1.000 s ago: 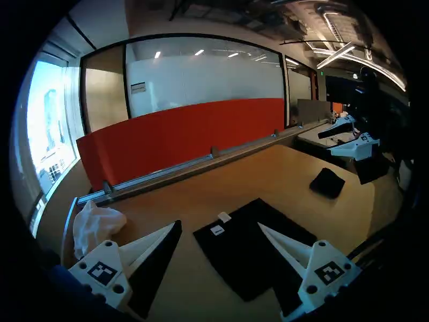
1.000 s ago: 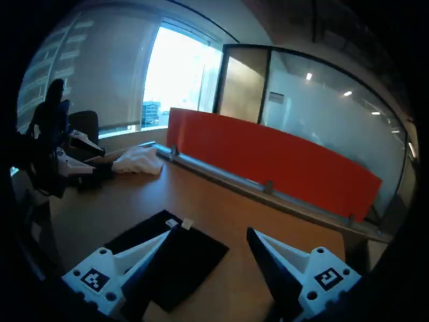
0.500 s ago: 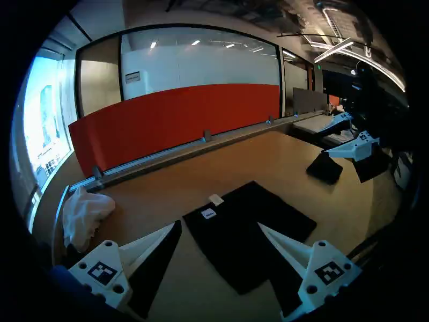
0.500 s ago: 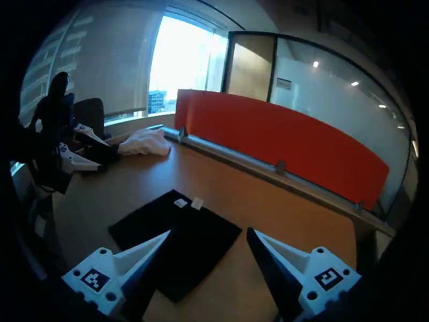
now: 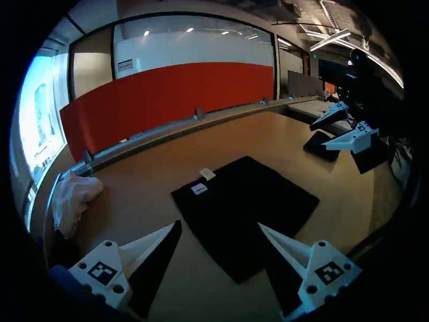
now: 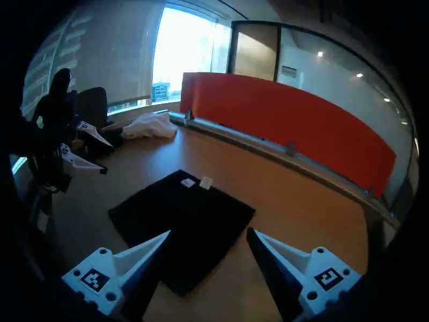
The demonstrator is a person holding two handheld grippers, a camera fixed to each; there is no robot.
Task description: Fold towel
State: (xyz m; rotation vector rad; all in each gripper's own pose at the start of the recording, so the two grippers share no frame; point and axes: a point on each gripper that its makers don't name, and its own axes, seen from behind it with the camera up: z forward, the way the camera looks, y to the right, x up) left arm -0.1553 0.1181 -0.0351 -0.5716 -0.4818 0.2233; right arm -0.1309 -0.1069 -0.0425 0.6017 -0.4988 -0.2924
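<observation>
The flat black rectangular cloth towel [image 5: 244,206] lies spread on the tan wooden counter [image 5: 150,161] just ahead of both the left gripper [image 5: 218,224] and the right gripper [image 6: 208,231], a corner toward each, their jaws apart and empty, neither clearly nearer, while its blackness hides any existing folds.

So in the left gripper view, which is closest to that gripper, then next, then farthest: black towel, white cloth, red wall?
1. Black towel, straight ahead on desk.
2. White cloth, far left desk edge.
3. Red wall, along the desk's back.
</observation>
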